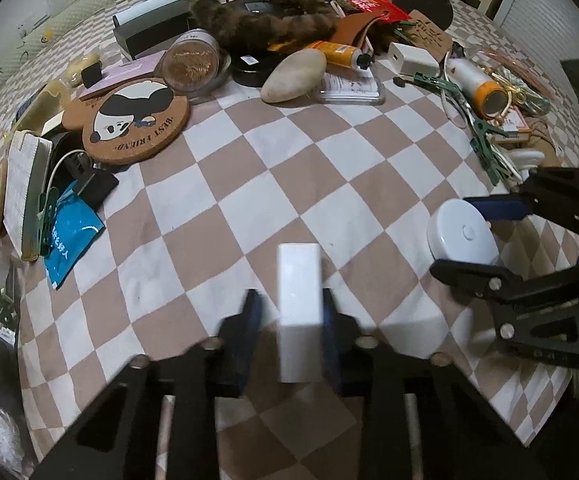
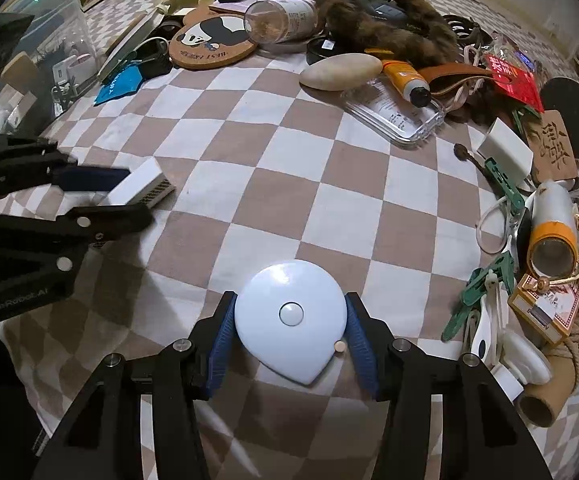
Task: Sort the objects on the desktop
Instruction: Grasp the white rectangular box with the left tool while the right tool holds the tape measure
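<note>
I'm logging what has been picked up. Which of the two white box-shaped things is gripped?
The slim white block in the left hand-held gripper. The white charger lies untouched in the far clutter beside the orange tube.

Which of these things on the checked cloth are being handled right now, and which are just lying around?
In hand:
- white rectangular box, clamped in the left gripper
- round pale blue disc, clamped in the right gripper

Lying about:
- panda cork coaster
- brown fur band
- orange tube
- pale oval stone
- green clips
</note>
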